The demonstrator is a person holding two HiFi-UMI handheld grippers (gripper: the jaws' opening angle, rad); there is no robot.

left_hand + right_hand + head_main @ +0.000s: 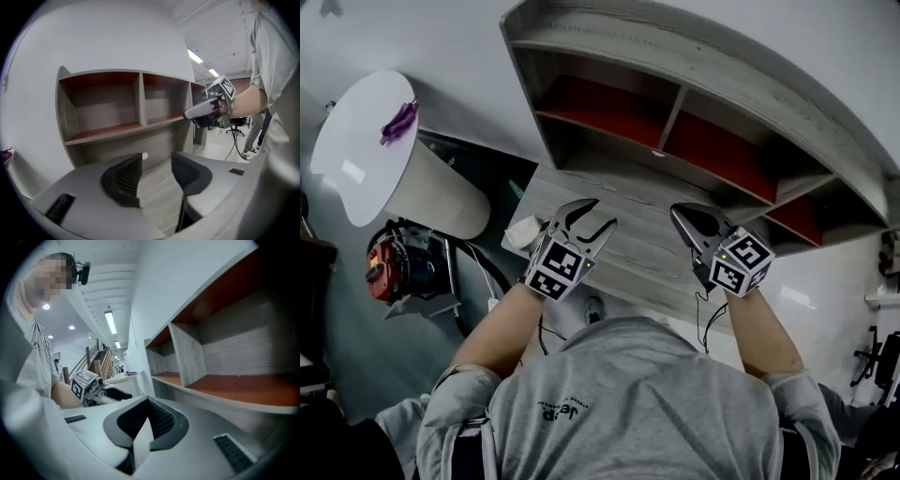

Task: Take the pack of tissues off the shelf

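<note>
— The shelf [703, 66] is showing matt grey wood grain, with reddish-brown boards inside.
— The bench [637, 248] is looking the same. The left tongs [156, 157] are showing a smooth grey plastic shell, the pads [127, 177] ribbed, black and matt.

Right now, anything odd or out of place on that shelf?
Nothing spilled or damaged. One oddity: every shelf compartment in view looks bare, no tissue pack. A small pale object sits at the left edge of the lower board, beside the open left gripper; too unclear to identify.
</note>
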